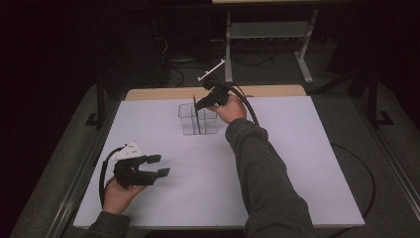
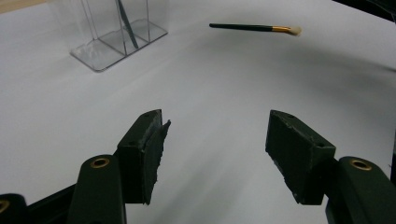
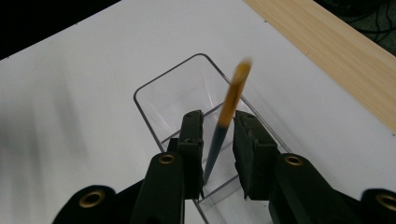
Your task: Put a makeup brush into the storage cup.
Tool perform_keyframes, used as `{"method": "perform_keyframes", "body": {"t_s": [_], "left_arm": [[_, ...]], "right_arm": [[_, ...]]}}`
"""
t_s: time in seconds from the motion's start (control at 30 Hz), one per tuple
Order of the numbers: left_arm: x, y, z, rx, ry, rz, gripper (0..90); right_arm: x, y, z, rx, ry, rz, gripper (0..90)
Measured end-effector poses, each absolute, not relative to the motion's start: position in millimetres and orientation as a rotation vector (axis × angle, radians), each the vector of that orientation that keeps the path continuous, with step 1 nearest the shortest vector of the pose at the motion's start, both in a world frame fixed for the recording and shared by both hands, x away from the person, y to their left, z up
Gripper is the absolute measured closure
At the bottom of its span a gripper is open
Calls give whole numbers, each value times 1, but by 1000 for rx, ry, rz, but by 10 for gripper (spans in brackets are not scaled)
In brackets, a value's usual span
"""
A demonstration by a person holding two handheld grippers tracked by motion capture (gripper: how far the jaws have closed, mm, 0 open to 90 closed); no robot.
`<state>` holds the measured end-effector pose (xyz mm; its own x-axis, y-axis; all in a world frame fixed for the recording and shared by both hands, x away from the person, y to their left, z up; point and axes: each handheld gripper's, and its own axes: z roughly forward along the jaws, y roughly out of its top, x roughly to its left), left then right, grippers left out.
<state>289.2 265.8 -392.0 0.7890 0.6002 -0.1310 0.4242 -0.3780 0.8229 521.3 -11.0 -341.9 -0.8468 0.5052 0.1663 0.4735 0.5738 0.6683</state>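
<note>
Between right gripper (image 3: 218, 154) jaws, over clear organizer (image 3: 154, 100): dark-handled brush (image 3: 223, 126) stood near upright, gold ferrule up, blurred, lower end down inside compartment. Jaws parted slightly, gap visible on each side of handle; brush released, not pinched. High view: organizer (image 1: 187, 119) sat at 12 o'clock of white table (image 1: 307, 163), right gripper (image 1: 202, 103) just above it. Second brush (image 2: 254, 28) lay flat on table, well apart from organizer (image 2: 100, 53). Left gripper (image 1: 159, 165) at 8 o'clock, jaws wide, nothing between them.
</note>
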Motion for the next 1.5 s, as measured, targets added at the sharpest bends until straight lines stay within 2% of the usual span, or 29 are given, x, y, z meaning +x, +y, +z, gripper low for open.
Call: {"method": "perform_keyframes", "body": {"t_s": [0.67,1.5], "left_arm": [[290,262,-394,2049,756,239,362],[292,260,-397,2058,762,231,337]], "right_arm": [[503,-42,-339,903,2711,1251,656],[469,-87,-336,937,2657,1309,550]]}}
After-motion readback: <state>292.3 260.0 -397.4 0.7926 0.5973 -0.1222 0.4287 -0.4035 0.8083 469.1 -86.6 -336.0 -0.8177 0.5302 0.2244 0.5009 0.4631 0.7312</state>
